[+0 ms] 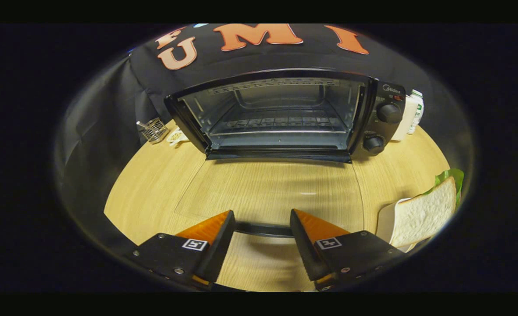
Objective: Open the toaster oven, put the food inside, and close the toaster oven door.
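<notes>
So the toaster oven (281, 114) sits at the far side of the wooden counter (153, 184), up against the black cloth wall, and its door (267, 188) is folded all the way down flat toward the near side. The glass is so clear you can see the wood grain straight through it. Inside the oven there's a wire rack (276, 123), nothing on it. Two knobs (388, 113) sit on the oven's right panel, one above the other.

The tongs (262, 219) are spread fairly wide, nothing pinched between them. The door's dark handle bar (262, 229) runs across the gap between the two tips; can't tell if either tip actually touches it.

The food is a slice of white bread (423, 215) with some green lettuce (450, 177) poking out behind it, on a white plate (386, 219) off to the right of the tongs.

Left of the oven there's a little wire basket (153, 130), and a white carton (410, 115) stands just right of the oven.
</notes>
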`<state>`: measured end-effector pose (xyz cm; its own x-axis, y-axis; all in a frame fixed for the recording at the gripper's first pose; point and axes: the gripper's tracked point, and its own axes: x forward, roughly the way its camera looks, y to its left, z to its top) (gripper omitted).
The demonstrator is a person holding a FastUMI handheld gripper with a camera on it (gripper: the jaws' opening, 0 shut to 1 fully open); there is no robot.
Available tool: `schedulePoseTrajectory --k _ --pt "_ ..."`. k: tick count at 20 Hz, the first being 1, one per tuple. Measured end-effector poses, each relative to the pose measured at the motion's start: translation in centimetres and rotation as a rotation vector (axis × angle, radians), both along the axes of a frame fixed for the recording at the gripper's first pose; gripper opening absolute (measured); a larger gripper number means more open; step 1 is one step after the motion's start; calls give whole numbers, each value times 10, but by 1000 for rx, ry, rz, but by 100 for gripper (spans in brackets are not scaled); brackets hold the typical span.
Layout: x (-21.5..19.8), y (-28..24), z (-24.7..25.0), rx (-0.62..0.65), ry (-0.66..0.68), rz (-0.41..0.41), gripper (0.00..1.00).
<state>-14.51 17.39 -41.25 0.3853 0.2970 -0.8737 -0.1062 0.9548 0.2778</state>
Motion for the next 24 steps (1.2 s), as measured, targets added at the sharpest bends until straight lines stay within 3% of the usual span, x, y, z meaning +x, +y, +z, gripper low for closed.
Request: schedulePoseTrajectory --k 2,8,16,19,24 --pt "-4 -15 14 16 -6 -20 78" --pt "-5 -92 65 -10 -82 -81 99" --pt "-2 -210 104 -100 -124 -224 98" --pt "-3 -245 91 -174 -117 -215 97" --pt "-11 -255 44 -155 36 -139 90"
